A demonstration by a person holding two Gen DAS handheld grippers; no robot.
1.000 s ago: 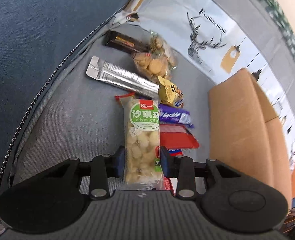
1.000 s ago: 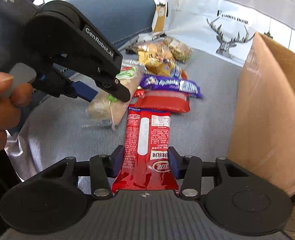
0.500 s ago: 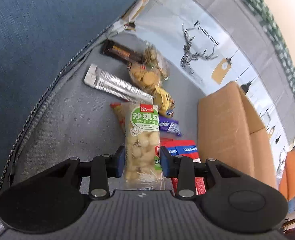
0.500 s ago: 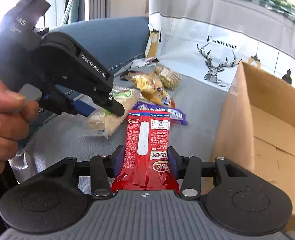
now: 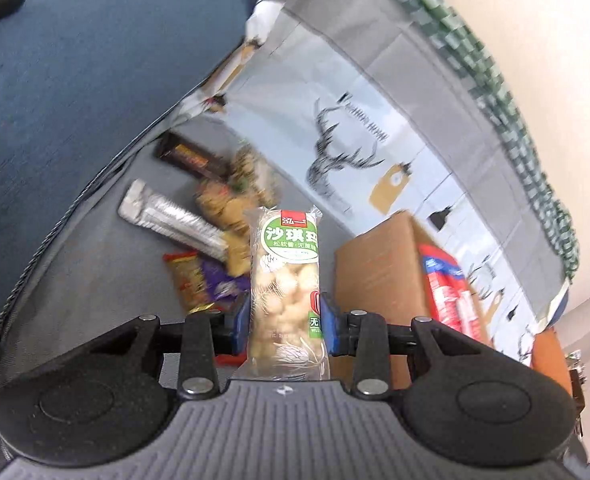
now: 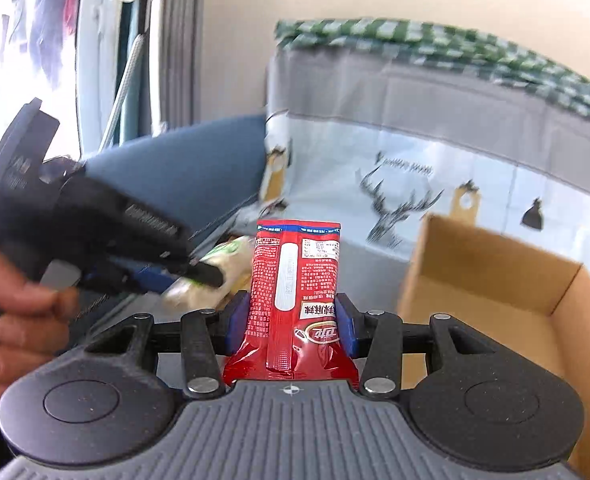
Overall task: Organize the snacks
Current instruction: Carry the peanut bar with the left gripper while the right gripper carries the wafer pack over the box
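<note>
Both grippers risen, glossy red packet [image 6: 293, 296], clear sachima pack [image 5: 285, 292], cardboard box [image 6: 495, 288]

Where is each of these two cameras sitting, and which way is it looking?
Left wrist view: sits on the left gripper, looking along its fingers at the clamped pale snack pack, loose snacks and the cardboard box; no hand shows.
Right wrist view: sits on the right gripper, facing its clamped red snack pack, the open box and the deer-print cloth; the person's left hand shows.
Shared: box, cloth, both packs.
</note>
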